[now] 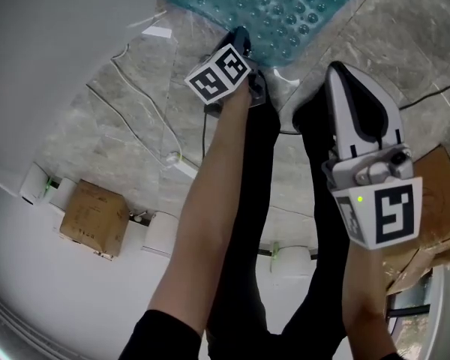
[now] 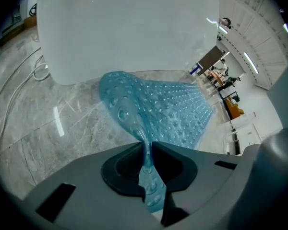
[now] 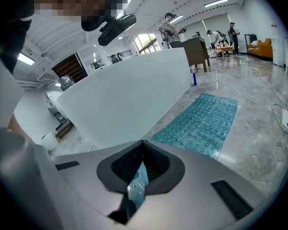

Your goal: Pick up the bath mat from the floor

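A teal, bubble-studded bath mat (image 1: 285,10) lies on the grey marble floor at the top of the head view. My left gripper (image 1: 245,40) reaches its near edge. In the left gripper view that gripper (image 2: 147,150) is shut on the mat (image 2: 173,114), whose pinched edge rises off the floor in a fold. My right gripper (image 1: 334,72) stands to the right, by the mat's near corner. In the right gripper view its jaws (image 3: 143,146) meet on a teal strip of the mat (image 3: 201,123); the rest lies flat beyond.
A white curved tub wall (image 2: 125,28) stands right behind the mat, also seen as the tub wall (image 3: 125,99). Thin cables (image 1: 135,118) trail over the floor at left. A cardboard box (image 1: 94,217) sits at lower left, another box (image 1: 439,223) at right.
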{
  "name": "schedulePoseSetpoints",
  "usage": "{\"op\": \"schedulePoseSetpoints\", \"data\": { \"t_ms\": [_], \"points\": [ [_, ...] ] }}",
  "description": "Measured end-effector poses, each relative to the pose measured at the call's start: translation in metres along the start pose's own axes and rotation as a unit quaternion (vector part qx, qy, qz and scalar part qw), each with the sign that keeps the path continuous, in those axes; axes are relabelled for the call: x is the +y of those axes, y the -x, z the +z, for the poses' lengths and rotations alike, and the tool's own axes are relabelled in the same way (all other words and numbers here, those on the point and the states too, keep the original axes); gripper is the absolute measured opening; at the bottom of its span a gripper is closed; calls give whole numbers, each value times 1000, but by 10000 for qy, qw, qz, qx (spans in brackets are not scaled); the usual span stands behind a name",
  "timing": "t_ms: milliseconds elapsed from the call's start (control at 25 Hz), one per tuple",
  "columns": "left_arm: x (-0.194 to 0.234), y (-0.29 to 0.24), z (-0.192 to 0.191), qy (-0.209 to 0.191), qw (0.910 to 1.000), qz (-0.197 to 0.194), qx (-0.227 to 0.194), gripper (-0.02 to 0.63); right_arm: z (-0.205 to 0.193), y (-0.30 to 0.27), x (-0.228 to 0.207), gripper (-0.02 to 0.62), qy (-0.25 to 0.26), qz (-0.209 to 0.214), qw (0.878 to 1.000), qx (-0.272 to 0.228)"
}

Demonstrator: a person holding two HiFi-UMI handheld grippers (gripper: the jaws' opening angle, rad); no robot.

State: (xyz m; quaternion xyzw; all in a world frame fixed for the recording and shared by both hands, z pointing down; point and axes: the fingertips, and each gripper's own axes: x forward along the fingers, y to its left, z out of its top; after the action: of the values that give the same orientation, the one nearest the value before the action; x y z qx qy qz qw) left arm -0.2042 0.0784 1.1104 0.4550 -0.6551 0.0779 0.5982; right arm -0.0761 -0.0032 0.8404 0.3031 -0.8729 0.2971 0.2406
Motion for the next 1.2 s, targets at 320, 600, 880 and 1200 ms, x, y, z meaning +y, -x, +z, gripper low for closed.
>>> {"op": "schedulePoseSetpoints", "data": {
  "t_ms": [320, 600, 880, 1200],
  "points": [
    [-75, 52, 43, -168, 9980, -611, -77, 52, 63, 47, 15, 12, 90, -150, 9996, -225],
    [-155, 110, 69, -1, 9944, -1033, -221, 51, 128, 94, 31, 12, 325, -111, 9987, -380],
    [-230, 165, 101, -68, 9899, -1355, -403, 49, 197, 148, 37, 11, 408, -222, 9960, -761],
    [-329, 234, 134, 279, 9791, -1899, -678, 49, 258, 219, 40, 12, 605, -353, 9928, -970]
  ]
}}
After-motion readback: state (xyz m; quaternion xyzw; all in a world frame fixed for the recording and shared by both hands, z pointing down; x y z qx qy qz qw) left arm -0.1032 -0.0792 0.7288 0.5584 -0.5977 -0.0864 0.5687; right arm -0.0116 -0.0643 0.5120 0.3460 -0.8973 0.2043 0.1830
